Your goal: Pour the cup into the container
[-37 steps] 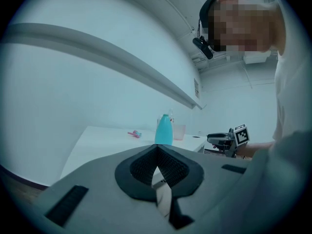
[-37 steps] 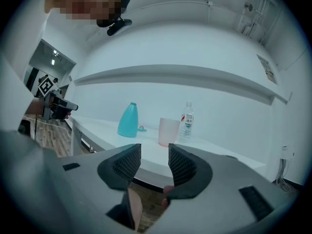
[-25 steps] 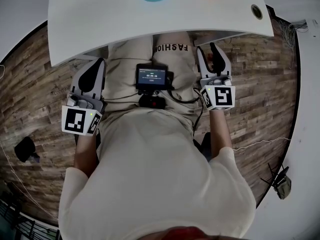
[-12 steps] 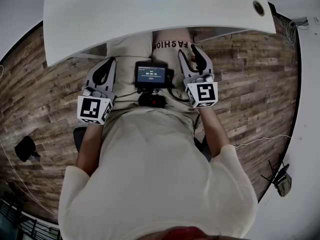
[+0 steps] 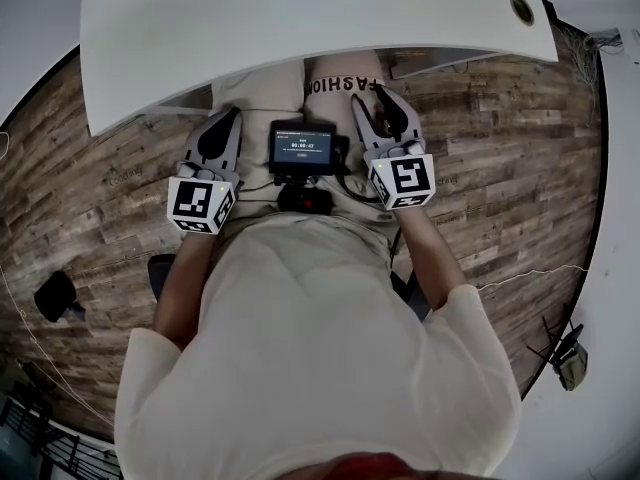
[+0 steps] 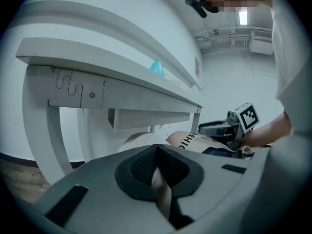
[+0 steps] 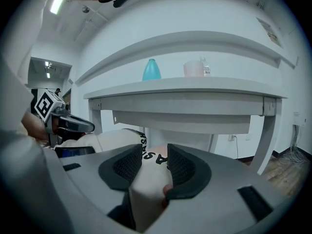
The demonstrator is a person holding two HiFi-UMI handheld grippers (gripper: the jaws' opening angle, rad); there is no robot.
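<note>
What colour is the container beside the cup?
Turquoise container; clearest in the right gripper view.

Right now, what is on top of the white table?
A teal container and a pale pink cup stand on the table. Their contents are hidden from here.

The table has a smooth, matt white top, and the floor beneath it shows brown wood-grain planks with a rough, weathered look. Just below the table's near edge, the left gripper and the right gripper have matt grey plastic shells, black pads with a fine ribbed, rubbery texture, and marker cubes faced in matt black-and-white print, while the small screen between them is glossy black. The trousers under the table and the shirt are soft, pale, matt cloth, and the teal cup on the table looks like smooth plastic.
</note>
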